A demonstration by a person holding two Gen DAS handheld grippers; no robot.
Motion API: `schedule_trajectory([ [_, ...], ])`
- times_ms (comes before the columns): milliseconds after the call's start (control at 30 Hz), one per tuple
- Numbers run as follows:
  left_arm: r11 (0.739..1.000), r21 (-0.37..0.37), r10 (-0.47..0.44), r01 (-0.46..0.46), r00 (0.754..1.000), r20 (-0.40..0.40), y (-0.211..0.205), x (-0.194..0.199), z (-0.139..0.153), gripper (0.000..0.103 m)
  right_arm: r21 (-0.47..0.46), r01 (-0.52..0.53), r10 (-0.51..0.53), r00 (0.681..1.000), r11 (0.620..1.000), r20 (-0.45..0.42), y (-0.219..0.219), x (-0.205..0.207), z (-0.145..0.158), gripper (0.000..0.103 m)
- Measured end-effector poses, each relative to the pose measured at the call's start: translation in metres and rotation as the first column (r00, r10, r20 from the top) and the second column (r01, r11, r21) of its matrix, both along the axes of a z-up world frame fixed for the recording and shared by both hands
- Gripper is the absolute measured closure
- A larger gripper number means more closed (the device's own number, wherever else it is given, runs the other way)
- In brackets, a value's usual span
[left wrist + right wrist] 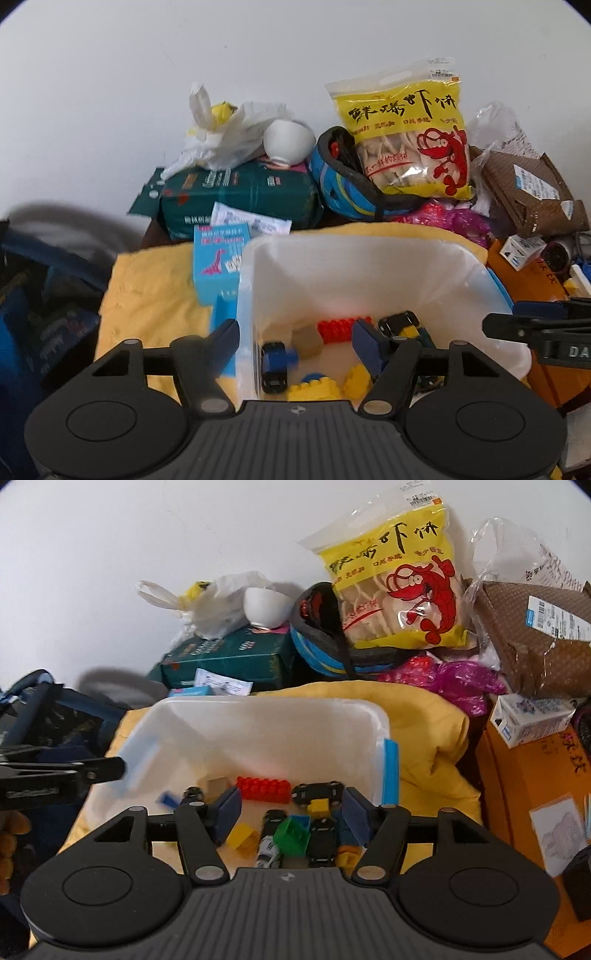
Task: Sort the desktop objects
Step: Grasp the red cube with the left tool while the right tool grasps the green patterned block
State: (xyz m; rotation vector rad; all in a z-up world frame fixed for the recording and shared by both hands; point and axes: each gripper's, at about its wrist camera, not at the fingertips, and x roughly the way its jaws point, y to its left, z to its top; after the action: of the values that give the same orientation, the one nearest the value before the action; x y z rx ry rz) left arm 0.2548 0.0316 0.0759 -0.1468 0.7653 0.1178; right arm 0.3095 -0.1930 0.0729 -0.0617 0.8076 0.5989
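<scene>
Inside the translucent white plastic bin (258,734) on the yellow cloth (436,738) lie a red studded brick (263,789), a green block (293,835), yellow blocks and small toy cars.
Above the bin, the left gripper (295,341) and right gripper (290,812) both stand open, jaws empty; a yellow shrimp-cracker bag (399,587) leans against the white wall behind.

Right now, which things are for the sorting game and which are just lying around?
For the sorting:
- clear bin
- red brick
- green brick
- toy cars
- yellow bricks

Just lying around:
- shrimp cracker bag
- white bowl
- green box
- brown parcel
</scene>
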Motion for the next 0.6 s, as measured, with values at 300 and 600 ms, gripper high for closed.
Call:
schedule_trajectory([
  [300,0.998,0.062,-0.031,0.023,0.991,0.134,-0.016,-0.085,0.005,0.032,0.069,-0.082,0.075,0.993,0.994,0.091,-0.033,-0.068,0.007,0.036],
  [600,0.999,0.030,0.041,-0.044,0.996,0.079,-0.014,-0.161,-0.034,0.032,0.009,-0.193,0.193,0.981,0.981,-0.001,-0.036,-0.134,-0.057,0.036],
])
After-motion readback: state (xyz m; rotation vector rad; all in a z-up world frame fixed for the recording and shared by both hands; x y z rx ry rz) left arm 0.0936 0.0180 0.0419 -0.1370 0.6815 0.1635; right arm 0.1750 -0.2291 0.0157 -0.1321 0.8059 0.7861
